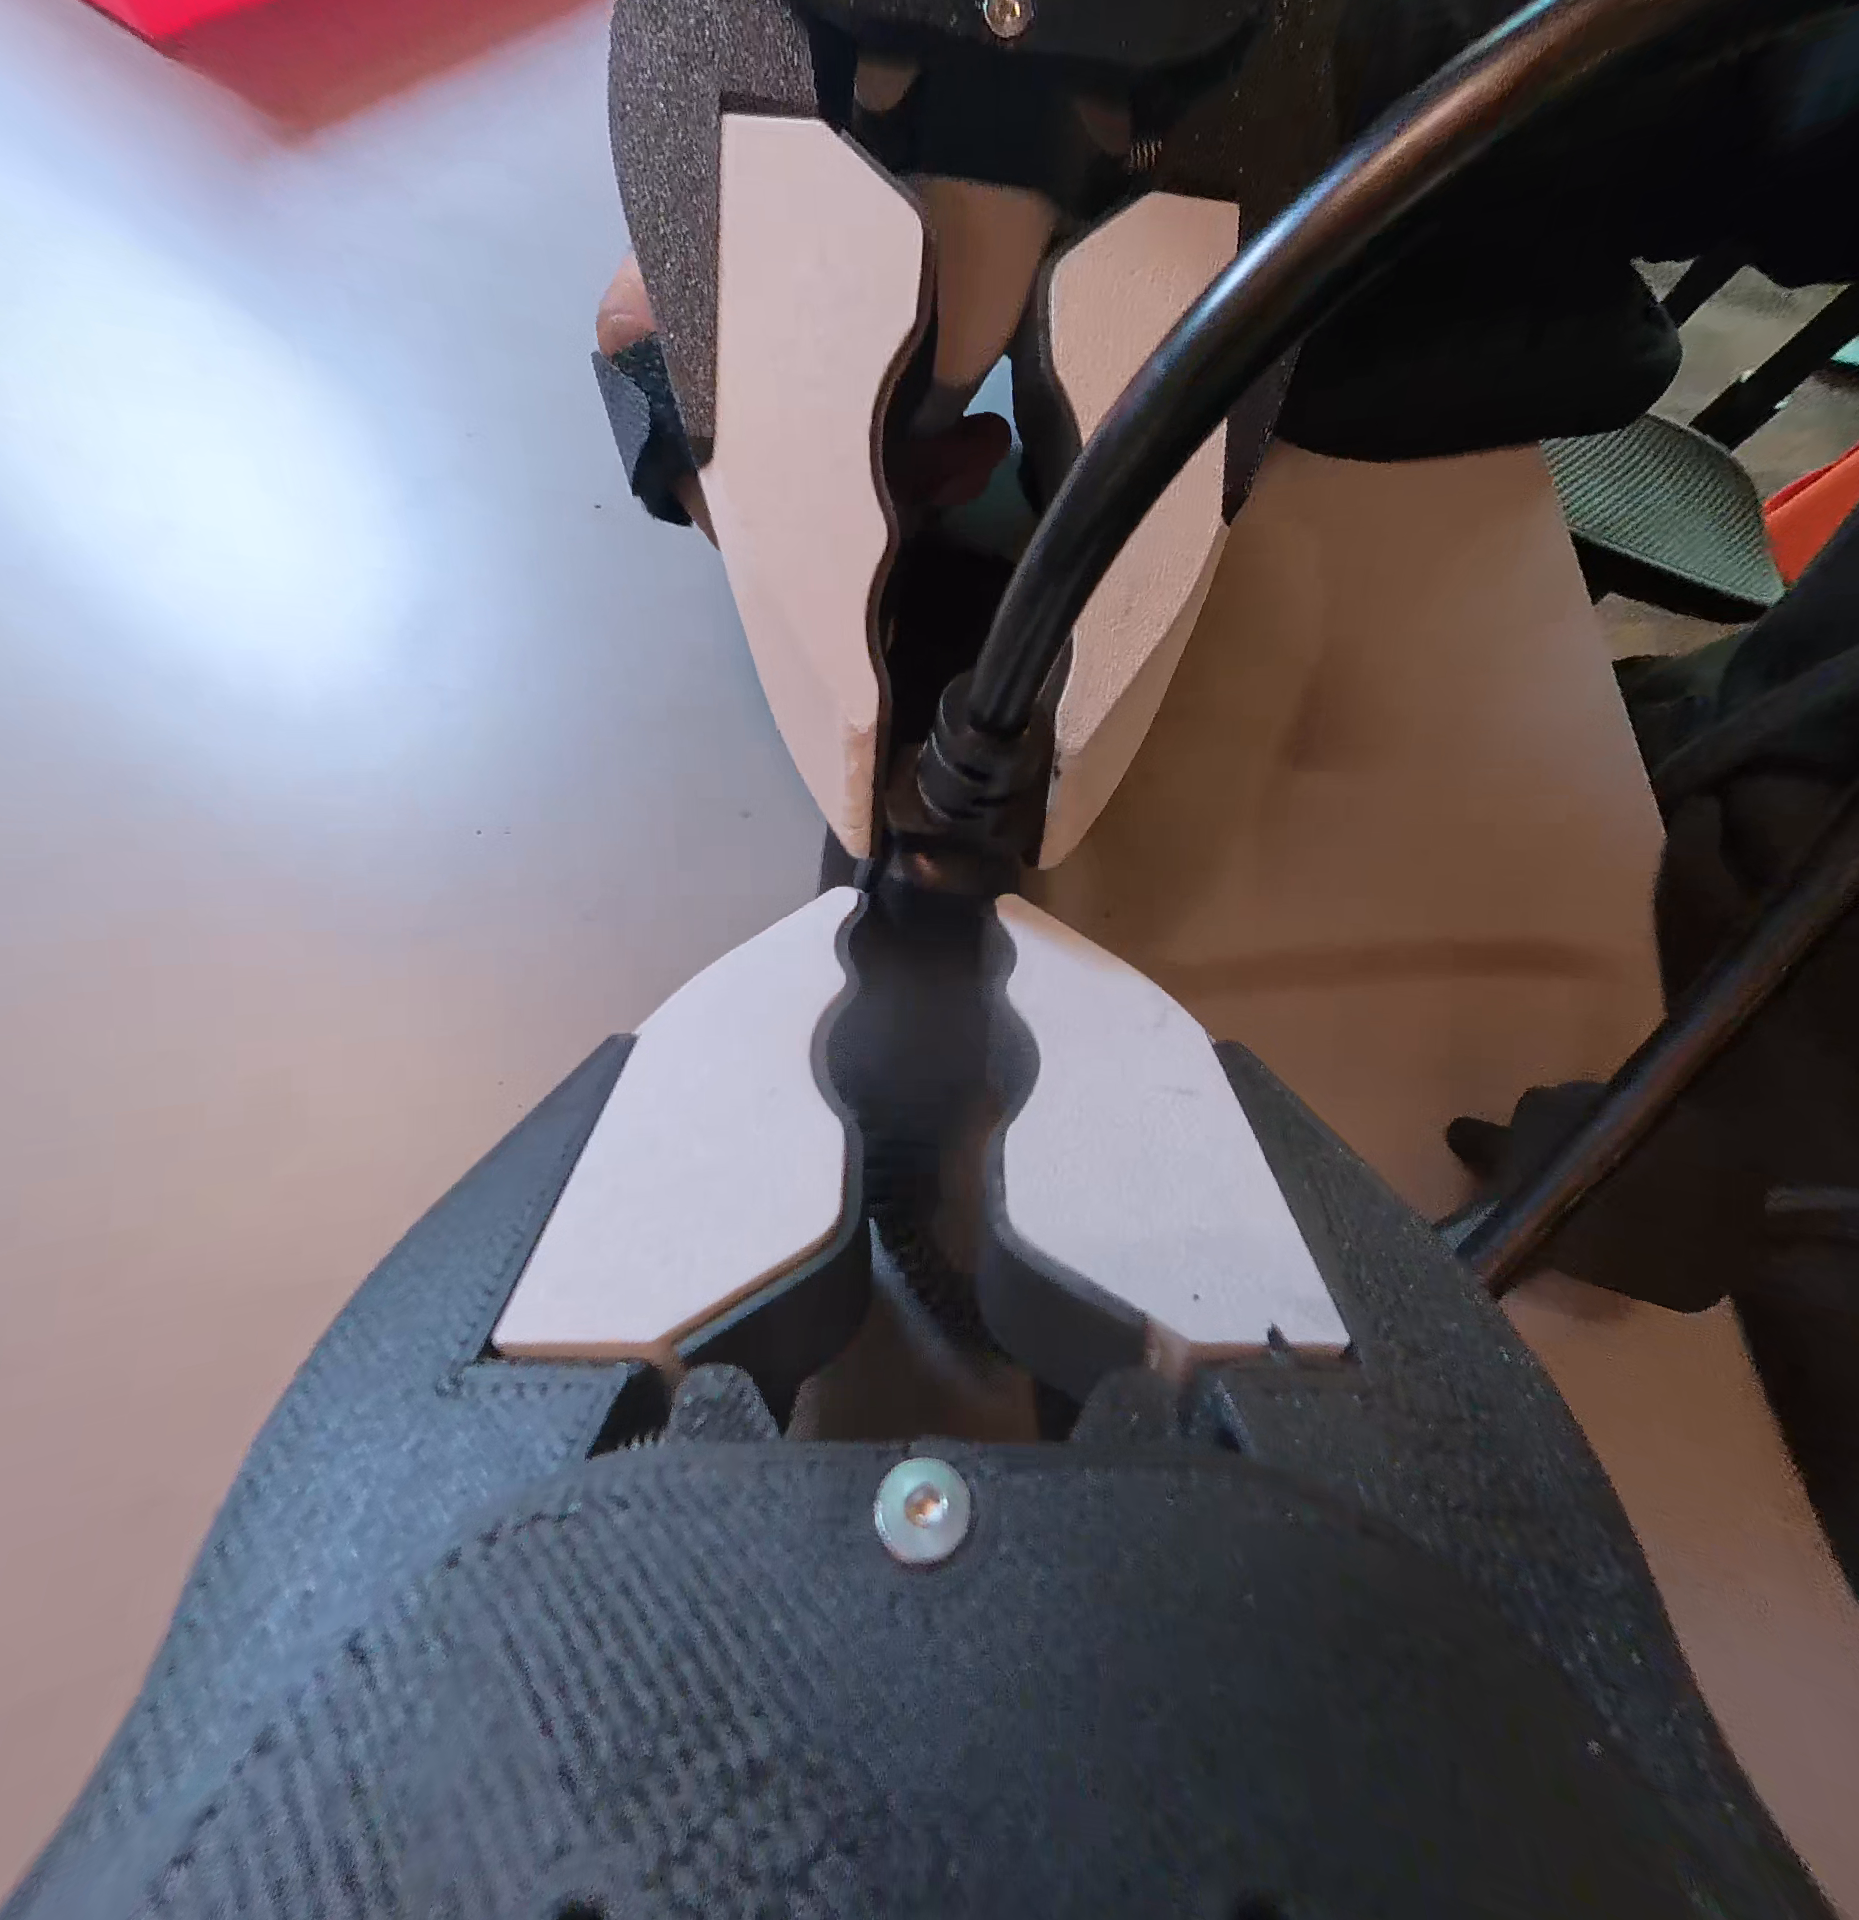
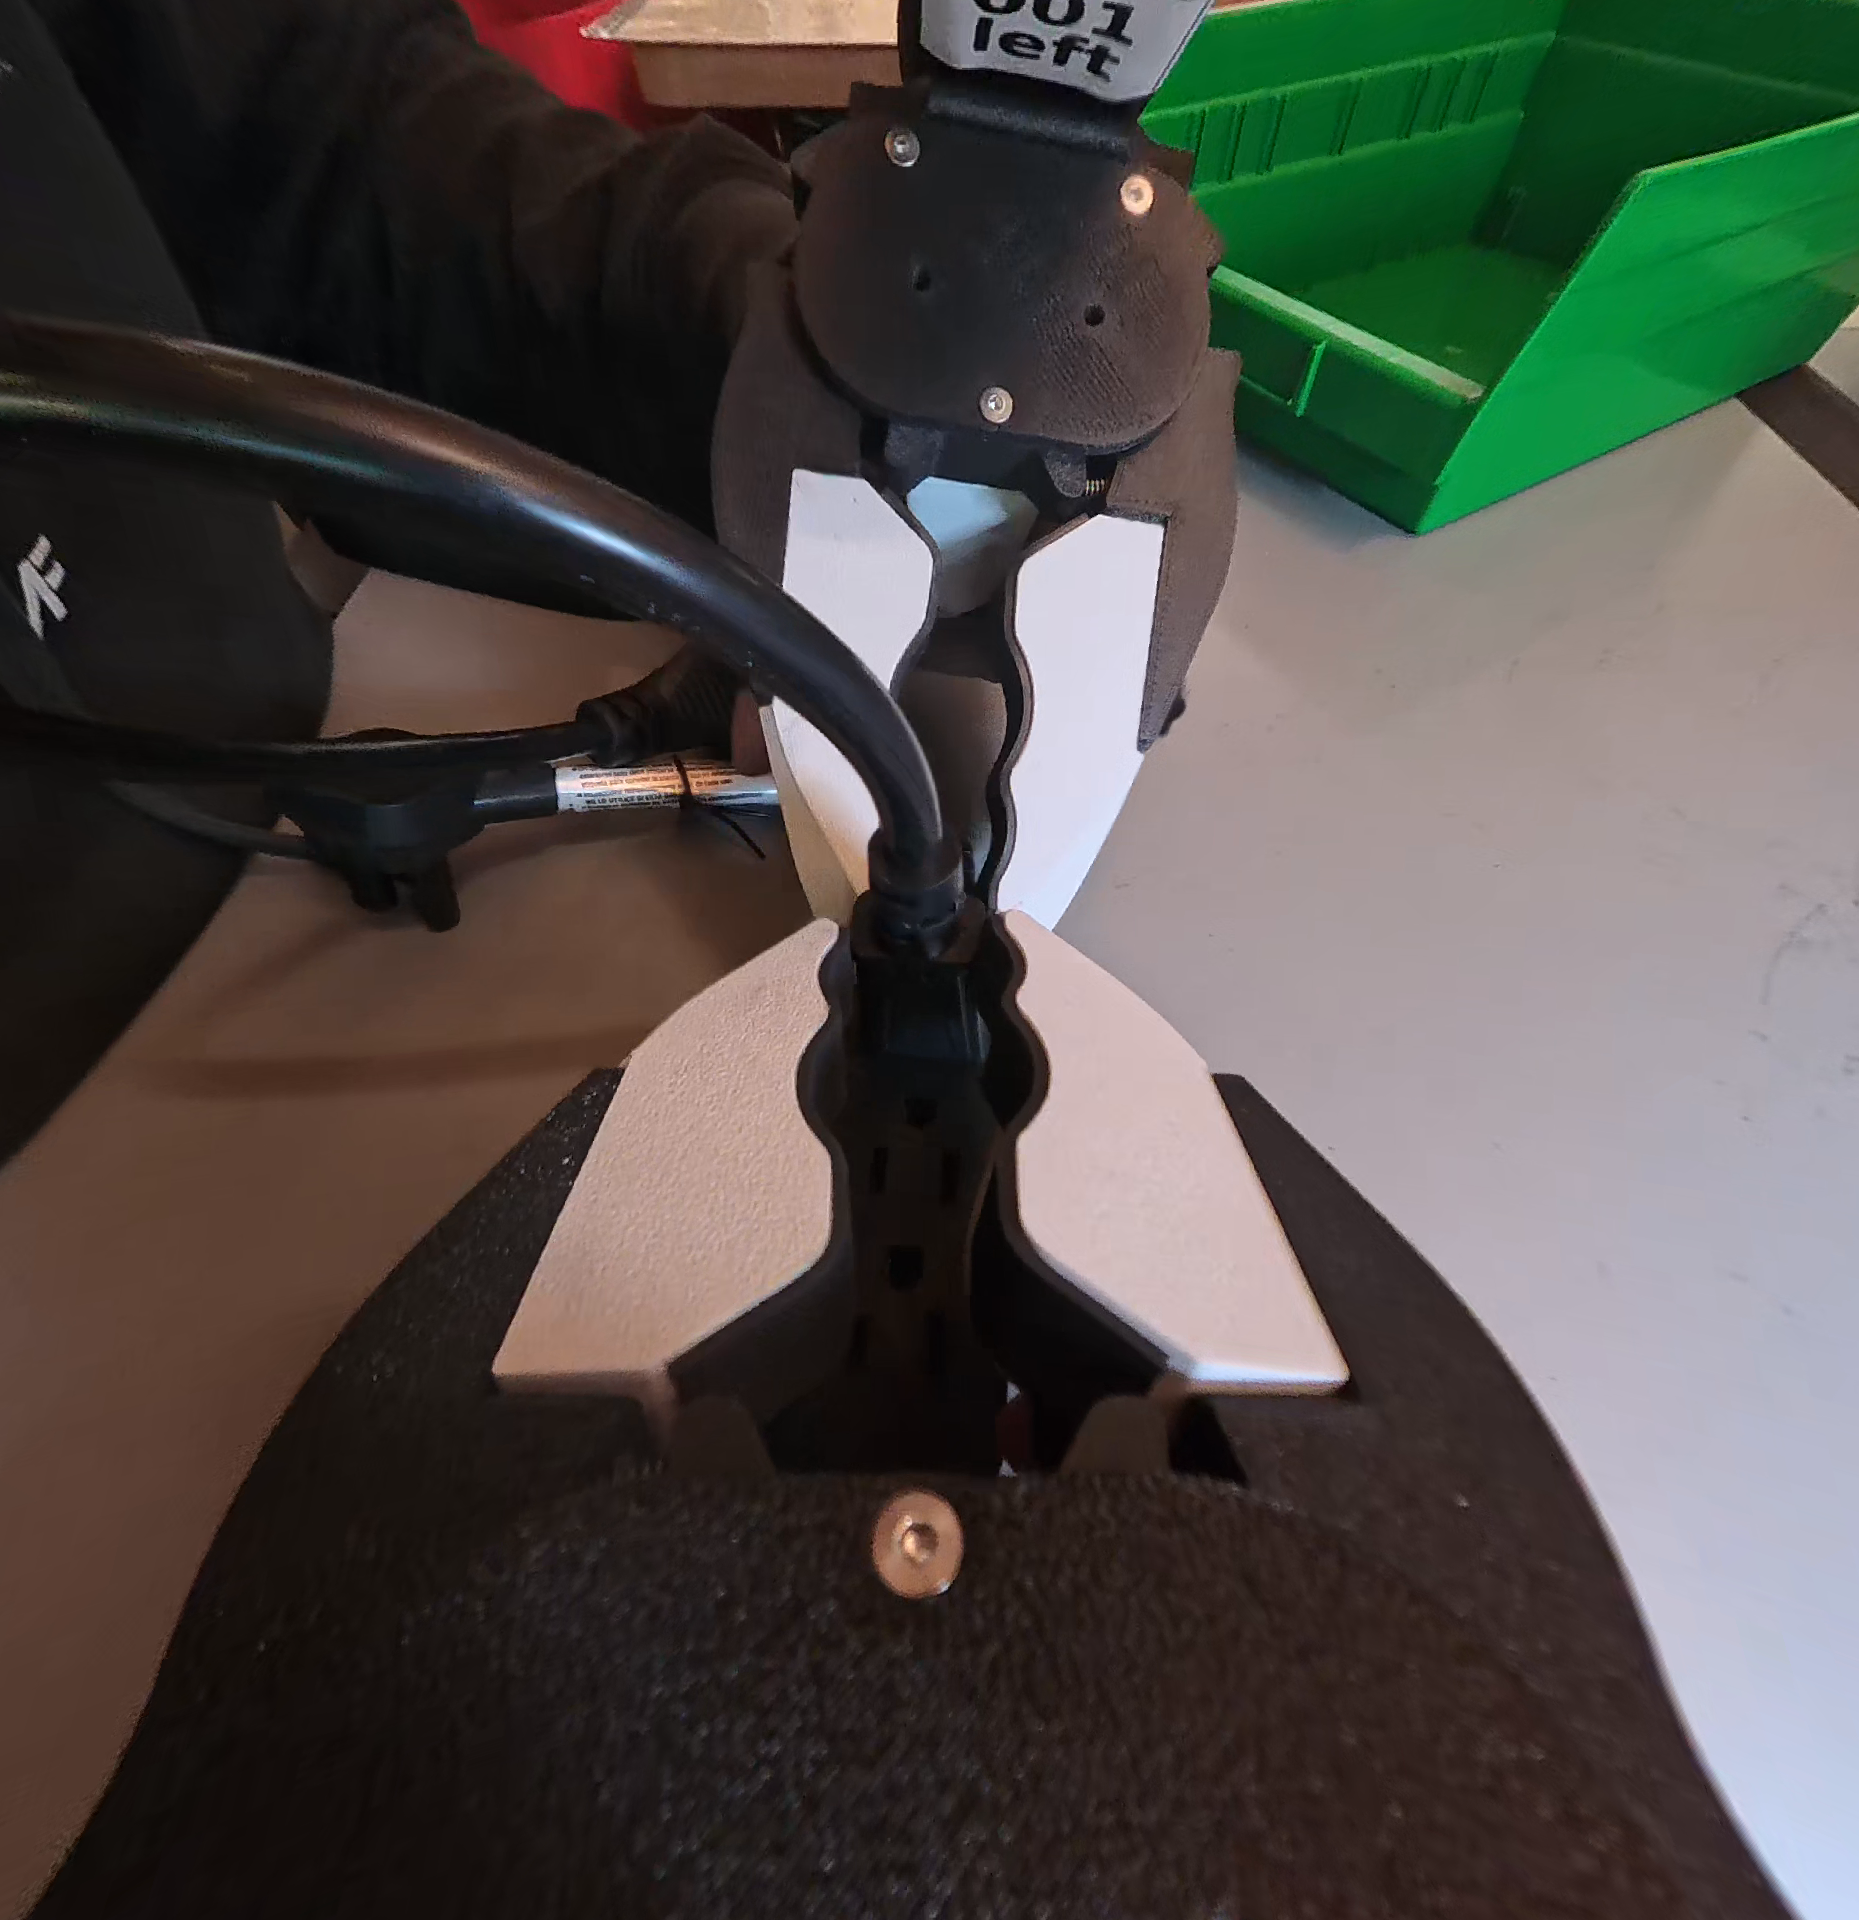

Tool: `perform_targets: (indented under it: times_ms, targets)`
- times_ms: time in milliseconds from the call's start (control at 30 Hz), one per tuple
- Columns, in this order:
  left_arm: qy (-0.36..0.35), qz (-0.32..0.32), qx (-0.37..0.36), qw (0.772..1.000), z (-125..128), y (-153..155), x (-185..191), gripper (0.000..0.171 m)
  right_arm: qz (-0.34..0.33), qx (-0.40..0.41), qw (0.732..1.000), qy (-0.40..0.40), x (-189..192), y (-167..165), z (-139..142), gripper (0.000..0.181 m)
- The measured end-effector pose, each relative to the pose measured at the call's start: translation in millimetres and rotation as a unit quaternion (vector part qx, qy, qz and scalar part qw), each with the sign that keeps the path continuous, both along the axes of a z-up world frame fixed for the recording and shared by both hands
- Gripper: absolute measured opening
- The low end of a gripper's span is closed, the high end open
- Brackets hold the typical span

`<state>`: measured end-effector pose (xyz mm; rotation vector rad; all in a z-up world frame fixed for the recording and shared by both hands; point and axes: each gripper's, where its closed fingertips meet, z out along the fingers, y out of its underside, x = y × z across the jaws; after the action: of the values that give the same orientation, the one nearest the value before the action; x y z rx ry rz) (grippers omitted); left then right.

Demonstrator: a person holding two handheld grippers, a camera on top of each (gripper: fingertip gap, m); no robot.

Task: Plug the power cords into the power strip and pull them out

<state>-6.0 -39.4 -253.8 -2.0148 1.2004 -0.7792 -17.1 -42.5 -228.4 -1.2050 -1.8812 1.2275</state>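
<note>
Right wrist view looks down on the power strip (image 2: 920, 1226), which lies lengthwise between the fingers of the right gripper (image 2: 920, 940). Black and with several bare sockets showing, the strip is pinched by that gripper. At the strip's far end a black plug (image 2: 920, 1013) sits in a socket, seemingly seated, though how deep it goes is hidden. Its thick cord (image 2: 551, 540) arches up from the plug and away to the left of the strip.

Beyond the plug, the left gripper (image 2: 992, 883) points back toward the strip, its tips meeting the right gripper's tips at the plug. In the left wrist view the left gripper (image 1: 930, 914) is closed on something black and ribbed, probably the plug's strain relief, but I cannot tell whether it truly clamps the plug or only brackets it.

Left of the strip, on the worktop (image 2: 1476, 935), lie two more cords: one with its plug (image 2: 400, 831) prongs down and a labelled band on the cable, and another cord end (image 2: 644, 717) just behind it. Neither is in the strip. Far right of the strip stands a green bin (image 2: 1527, 312).

By my judgement, one cord is plugged in or nearly so; the other cords are yet to be inserted, and every pull-out is still to come.
</note>
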Motion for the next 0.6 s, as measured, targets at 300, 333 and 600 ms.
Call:
perform_targets:
  times_ms: [300,333,600]
  targets:
    - [0.034,-0.016,0.052,0.998,-0.8,1.0,2.1,0.029,-0.01,0.039,0.999,0.005,-0.5,2.4,-1.5,0.026]
    - [0.04,-0.017,0.055,0.998,-0.2,0.8,0.2,0.027,-0.01,0.032,0.999,0.003,0.0,2.4,-1.8,0.026]
    - [0.053,-0.004,0.039,0.998,-1.8,-0.1,-0.2,0.017,-0.004,0.034,0.999,-0.002,-0.5,0.8,-3.5,0.026]
